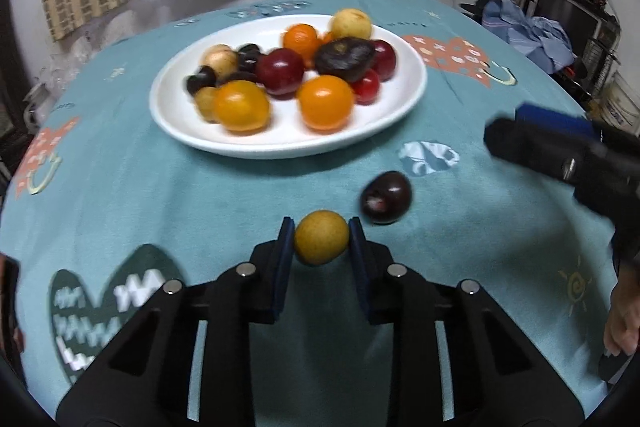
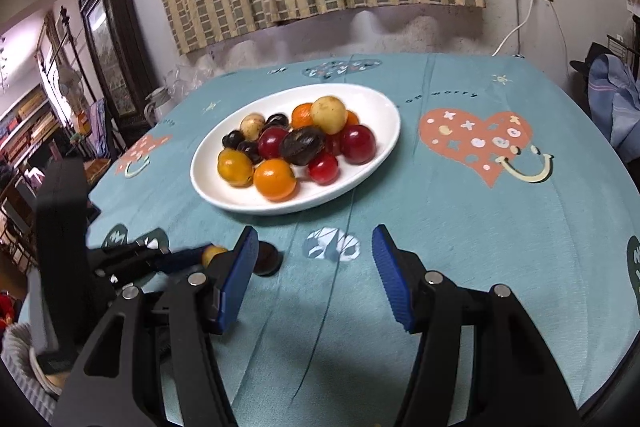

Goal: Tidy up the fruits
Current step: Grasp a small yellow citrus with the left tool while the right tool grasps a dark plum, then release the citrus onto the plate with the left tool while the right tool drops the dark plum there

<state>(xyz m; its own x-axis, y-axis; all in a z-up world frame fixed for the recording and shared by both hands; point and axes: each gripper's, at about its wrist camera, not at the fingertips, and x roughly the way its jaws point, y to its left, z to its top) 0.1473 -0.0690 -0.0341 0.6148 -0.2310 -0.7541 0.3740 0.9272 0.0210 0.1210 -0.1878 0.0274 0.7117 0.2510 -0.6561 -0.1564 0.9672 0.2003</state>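
My left gripper (image 1: 321, 235) is shut on a small yellow fruit (image 1: 321, 237) and holds it just above the teal tablecloth, short of the white plate (image 1: 172, 123). The plate carries several orange, red, yellow and dark fruits. A dark plum (image 1: 386, 197) lies on the cloth just right of the held fruit. My right gripper (image 2: 314, 259) is open and empty, low over the cloth in front of the plate (image 2: 384, 143). In the right wrist view the dark plum (image 2: 267, 258) and the held yellow fruit (image 2: 213, 254) show beside its left finger.
The round table (image 2: 460, 227) has a teal cloth with heart prints. Curtain and wall stand behind it. A dark cabinet (image 2: 112, 39) and shelves stand at the left, clothes and a screen (image 1: 560, 19) at the right. The right gripper's body (image 1: 560, 155) enters the left wrist view from the right.
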